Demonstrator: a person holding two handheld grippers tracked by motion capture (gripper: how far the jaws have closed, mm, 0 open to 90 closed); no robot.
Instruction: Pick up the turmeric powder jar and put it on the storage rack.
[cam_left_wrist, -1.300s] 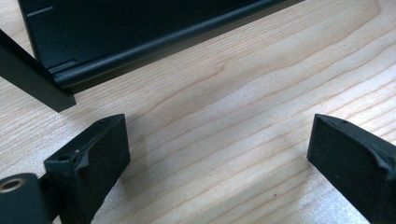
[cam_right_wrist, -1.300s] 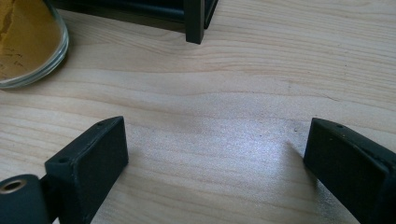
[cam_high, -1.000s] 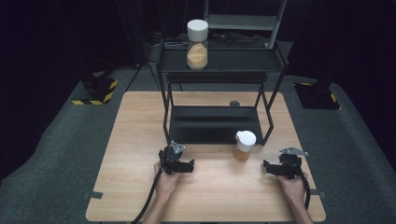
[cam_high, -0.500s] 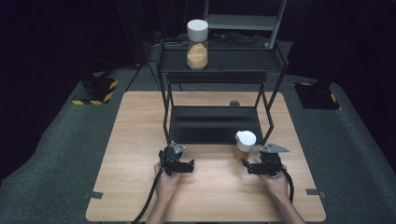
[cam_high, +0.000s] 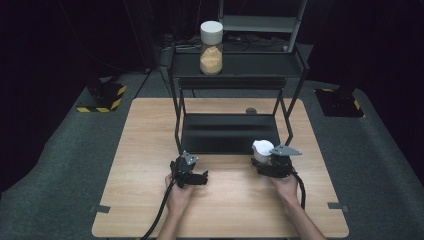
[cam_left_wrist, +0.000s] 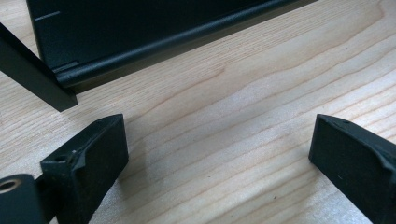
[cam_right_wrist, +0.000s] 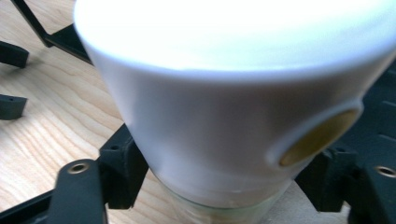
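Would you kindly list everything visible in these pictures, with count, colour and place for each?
Table: one, light wood, centre of the floor.
Rack: one, black metal, two shelves, at the table's far side.
Tall jar: one, white lid, orange-yellow filling, on the rack's top shelf.
Small jar: one, white cap, at the rack's front right corner, between the right gripper's jaws.
Small round thing: one, dark, on the table behind the lower shelf.
Striped blocks: two, black and yellow, on the floor either side.
Left gripper: open, over bare wood.
Right gripper: has just been closing on the small jar.
Hands: two, at the near edge.
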